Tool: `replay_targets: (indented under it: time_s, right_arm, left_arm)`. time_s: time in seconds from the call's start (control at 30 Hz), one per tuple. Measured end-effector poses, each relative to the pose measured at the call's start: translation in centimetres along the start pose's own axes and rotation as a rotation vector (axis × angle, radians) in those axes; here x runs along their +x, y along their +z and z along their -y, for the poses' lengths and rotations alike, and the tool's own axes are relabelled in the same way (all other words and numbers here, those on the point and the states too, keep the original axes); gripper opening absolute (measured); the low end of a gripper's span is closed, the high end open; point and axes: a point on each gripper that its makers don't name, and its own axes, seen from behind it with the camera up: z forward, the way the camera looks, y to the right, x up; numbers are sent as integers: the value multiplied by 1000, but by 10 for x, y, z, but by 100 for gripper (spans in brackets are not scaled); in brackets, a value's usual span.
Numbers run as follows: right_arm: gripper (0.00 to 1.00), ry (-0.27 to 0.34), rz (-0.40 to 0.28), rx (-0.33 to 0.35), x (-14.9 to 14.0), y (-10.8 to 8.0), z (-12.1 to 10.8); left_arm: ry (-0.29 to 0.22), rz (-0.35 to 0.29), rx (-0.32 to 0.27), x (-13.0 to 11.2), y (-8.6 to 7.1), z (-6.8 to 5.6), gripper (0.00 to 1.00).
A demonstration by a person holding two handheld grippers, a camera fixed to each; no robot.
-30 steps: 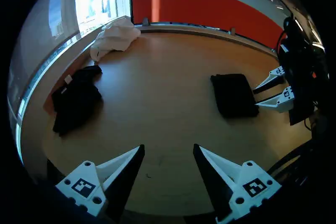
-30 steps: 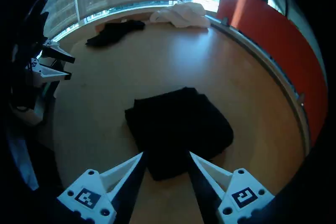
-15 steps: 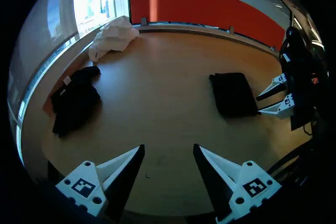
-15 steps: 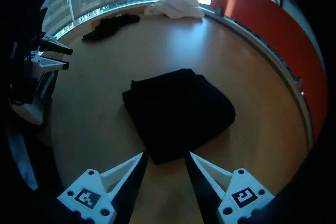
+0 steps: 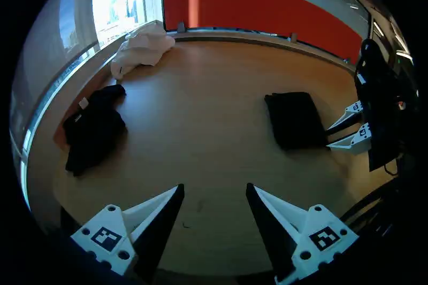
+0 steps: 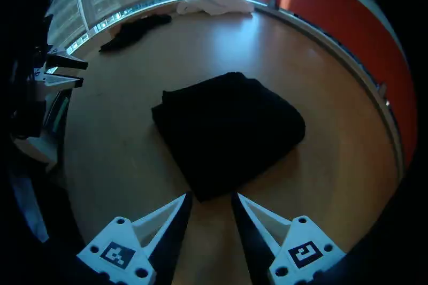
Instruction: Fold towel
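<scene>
Folded black towel [image 6: 227, 127] lies flat on the bench [image 5: 214, 103]. Right tongs [image 6: 209, 199] narrowly parted, gripping nothing, tips right at the towel's near corner; can't tell if touching. Left tongs [image 5: 214, 189] spread wide, empty, well apart from the towel.

The towel [image 6: 227, 130] is black, the table [image 5: 214, 98] tan, the wall [image 5: 267, 9] orange-red.
</scene>
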Motion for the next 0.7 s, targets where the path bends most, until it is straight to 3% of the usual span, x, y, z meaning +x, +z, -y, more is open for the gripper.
replay_targets:
  time_s: [0.37, 0.7]
  right_arm:
    - [29, 18, -2, -26, -2, 1, -6]
    - [26, 27, 0, -68, -3, -4, -23]
  left_arm:
    - [1, 2, 1, -1, 0, 1, 85]
    - [6, 1, -3, 0, 2, 1, 85]
